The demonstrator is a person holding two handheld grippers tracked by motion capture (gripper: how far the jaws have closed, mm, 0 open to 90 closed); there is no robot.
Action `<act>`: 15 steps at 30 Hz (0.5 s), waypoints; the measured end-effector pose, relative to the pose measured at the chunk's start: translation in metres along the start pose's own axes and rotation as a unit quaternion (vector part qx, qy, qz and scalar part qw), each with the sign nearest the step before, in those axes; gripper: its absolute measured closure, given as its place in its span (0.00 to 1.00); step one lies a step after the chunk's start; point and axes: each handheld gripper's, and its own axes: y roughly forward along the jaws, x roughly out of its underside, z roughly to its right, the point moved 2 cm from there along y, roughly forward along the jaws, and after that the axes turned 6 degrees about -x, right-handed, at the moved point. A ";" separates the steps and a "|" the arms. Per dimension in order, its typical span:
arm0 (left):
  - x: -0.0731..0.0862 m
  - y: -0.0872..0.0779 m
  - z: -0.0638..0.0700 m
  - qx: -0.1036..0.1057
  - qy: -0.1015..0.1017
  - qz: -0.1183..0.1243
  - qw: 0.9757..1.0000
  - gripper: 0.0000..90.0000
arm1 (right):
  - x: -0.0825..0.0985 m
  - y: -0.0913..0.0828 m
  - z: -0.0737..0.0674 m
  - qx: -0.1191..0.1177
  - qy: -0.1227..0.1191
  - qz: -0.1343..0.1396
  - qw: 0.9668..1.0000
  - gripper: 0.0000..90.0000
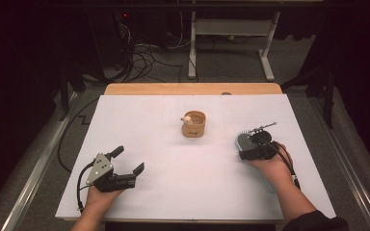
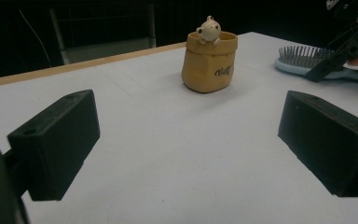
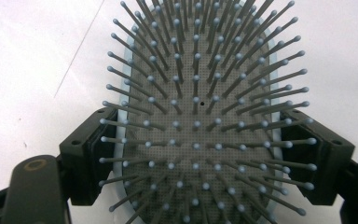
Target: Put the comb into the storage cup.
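Table (image 1: 173, 187): white top, wooden strip along the far edge.
Left gripper (image 1: 126, 161): near the table's front left, jaws spread wide over bare table.
Right gripper (image 3: 200, 158): at the table's right, jaws closed against both sides of the brush head.
Brush (image 3: 196, 93): pale blue, bristles up, lying flat on the table right of the pouch.
Pouch (image 1: 194, 124): tan, upright at mid-table, well apart from both grippers.
Figure (image 2: 209, 31): small, cream, peeking over the pouch's rim.
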 end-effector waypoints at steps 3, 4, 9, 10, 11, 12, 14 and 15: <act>0.000 0.000 0.000 0.001 0.000 -0.001 1.000 0.07 | 0.000 0.000 0.000 0.000 -0.003 0.003 1.000 0.23; 0.000 0.000 0.000 0.001 0.000 -0.001 1.000 0.07 | 0.000 0.000 -0.001 0.001 -0.006 0.004 1.000 0.23; 0.000 0.001 0.000 0.002 0.000 -0.001 1.000 0.07 | -0.001 -0.003 -0.002 0.007 -0.017 0.015 1.000 0.23; 0.000 0.001 0.000 0.002 0.000 -0.001 1.000 0.07 | -0.001 -0.006 -0.001 0.005 -0.019 0.023 1.000 0.23; 0.000 0.001 0.000 0.002 0.000 -0.001 1.000 0.07 | -0.001 -0.007 -0.001 0.004 -0.018 0.025 1.000 0.23; 0.000 0.001 0.000 0.002 0.000 -0.001 1.000 0.07 | -0.001 -0.009 -0.001 0.003 -0.020 0.027 0.999 0.23; 0.000 0.001 0.000 0.002 0.000 -0.002 1.000 0.07 | -0.001 -0.010 -0.001 0.004 -0.021 0.031 0.999 0.23; 0.000 0.001 0.000 0.003 0.000 -0.001 1.000 0.07 | -0.001 -0.012 -0.002 0.003 -0.022 0.033 0.999 0.23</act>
